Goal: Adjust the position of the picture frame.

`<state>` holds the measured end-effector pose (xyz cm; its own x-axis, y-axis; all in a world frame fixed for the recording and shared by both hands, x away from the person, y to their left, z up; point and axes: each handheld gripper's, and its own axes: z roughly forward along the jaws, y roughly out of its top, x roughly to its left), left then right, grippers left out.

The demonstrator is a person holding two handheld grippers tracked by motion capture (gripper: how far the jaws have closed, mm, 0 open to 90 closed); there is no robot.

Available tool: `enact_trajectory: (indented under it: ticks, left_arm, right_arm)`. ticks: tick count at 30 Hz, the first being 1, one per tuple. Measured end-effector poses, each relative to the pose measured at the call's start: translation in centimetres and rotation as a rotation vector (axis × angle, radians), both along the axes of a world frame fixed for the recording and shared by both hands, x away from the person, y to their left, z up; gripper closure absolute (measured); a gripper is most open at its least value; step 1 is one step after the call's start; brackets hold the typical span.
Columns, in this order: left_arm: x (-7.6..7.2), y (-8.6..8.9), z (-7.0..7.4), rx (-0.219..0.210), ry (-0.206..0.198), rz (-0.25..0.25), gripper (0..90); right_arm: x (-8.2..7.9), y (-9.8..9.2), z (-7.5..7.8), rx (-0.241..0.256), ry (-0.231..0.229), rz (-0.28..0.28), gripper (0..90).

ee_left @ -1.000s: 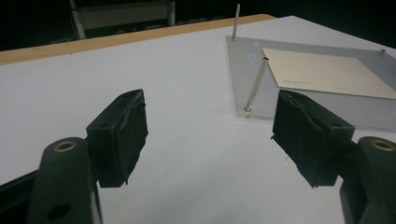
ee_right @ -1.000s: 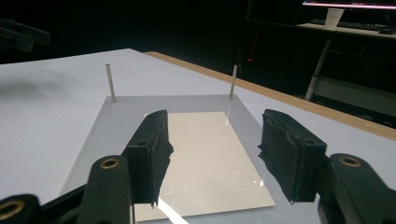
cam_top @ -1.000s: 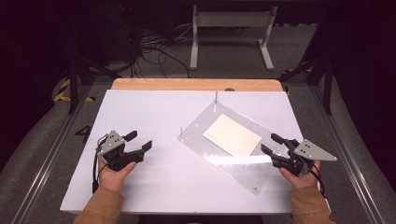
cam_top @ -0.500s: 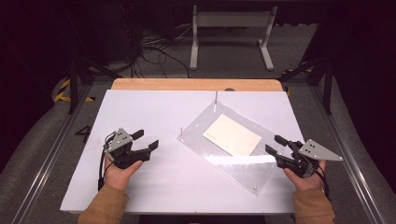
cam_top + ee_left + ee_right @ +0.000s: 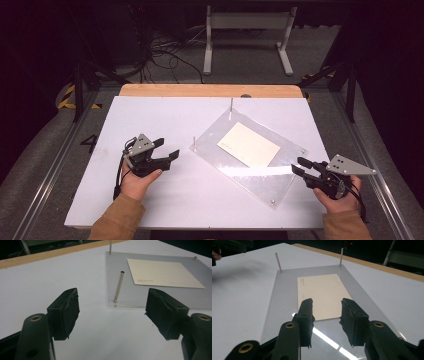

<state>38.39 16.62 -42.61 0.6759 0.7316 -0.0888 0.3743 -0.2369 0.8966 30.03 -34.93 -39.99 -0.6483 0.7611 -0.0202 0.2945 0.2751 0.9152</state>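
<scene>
Your left claw (image 5: 166,148), jaws spread and empty, has moved right toward the clear plate (image 5: 260,172) on the counter (image 5: 200,200). Your right claw (image 5: 298,165), also released, has backed to the plate's near-right edge. Its own view shows faint print on the cream card (image 5: 322,293).

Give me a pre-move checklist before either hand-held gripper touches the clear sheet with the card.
1. Left hand-held gripper open and holding nothing: ok.
2. Right hand-held gripper open and holding nothing: ok.
3. Clear rectangular acrylic plate flat on the white table: ok.
4. Cream paper card lying within the plate: ok.
5. Two thin metal posts upright at plate corners, near and far: ok.
6. Card above or beneath the plate: cannot tell.
</scene>
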Motion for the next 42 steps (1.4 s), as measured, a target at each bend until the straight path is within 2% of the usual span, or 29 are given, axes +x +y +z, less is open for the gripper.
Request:
enact_trajectory:
  ticks: [4,7,12,13,14,18,20,22,24,29,32,34,37,40,42]
  left_arm:
    - [0.8,-0.9,0.0,-0.003,0.011,-0.007,28.9]
    - [1.7,-2.0,-0.1,0.010,0.027,-0.014,29.5]
    - [2.9,-3.4,-0.2,0.050,0.048,-0.014,30.4]
    - [3.2,-3.7,-0.4,0.061,0.062,-0.014,30.5]
    - [3.4,-3.9,-0.4,0.067,0.058,-0.019,30.8]
    - [3.7,-4.8,-0.5,0.080,0.072,-0.021,31.3]
    - [3.5,-5.1,-0.5,0.090,0.064,-0.031,30.9]
    - [3.4,-5.1,-0.4,0.086,0.061,-0.035,30.7]
    - [3.3,-5.0,-0.3,0.082,0.060,-0.033,30.7]
    - [3.4,-4.8,-0.3,0.077,0.060,-0.026,30.5]
    - [3.4,-4.8,-0.3,0.081,0.068,-0.028,30.4]
    - [3.3,-4.9,-0.3,0.089,0.066,-0.032,30.3]
    - [3.2,-4.9,-0.2,0.088,0.064,-0.038,30.0]
    - [2.7,-4.8,-0.1,0.102,0.067,-0.036,29.6]
    - [2.5,-4.6,0.0,0.102,0.065,-0.039,30.0]
  right_arm:
    - [-0.4,0.1,0.0,-0.003,0.010,0.006,59.6]
    - [-0.8,0.2,0.0,-0.004,0.008,0.008,58.9]
    - [-1.4,0.1,-0.1,0.001,0.021,0.008,58.4]
    - [-1.5,0.1,-0.2,0.003,0.025,0.010,58.3]
    - [-1.6,0.1,-0.3,0.000,0.028,0.009,58.2]
    - [-1.4,-0.2,-0.5,-0.009,0.039,-0.015,60.7]
    - [-0.7,-0.8,-0.6,-0.017,0.059,-0.055,64.4]
    - [0.4,-1.7,-0.8,-0.015,0.099,-0.101,67.6]
    - [1.7,-2.6,-1.0,-0.034,0.138,-0.146,69.8]
    - [4.3,-4.0,-1.3,-0.086,0.180,-0.220,67.4]
    - [5.2,-4.4,-1.4,-0.100,0.198,-0.237,67.4]
    - [6.4,-4.7,-1.8,-0.122,0.223,-0.249,67.4]
    - [6.9,-4.7,-2.0,-0.130,0.234,-0.250,67.4]
    - [8.1,-4.7,-2.2,-0.148,0.241,-0.259,71.1]
    - [8.7,-4.8,-2.1,-0.165,0.240,-0.266,76.8]
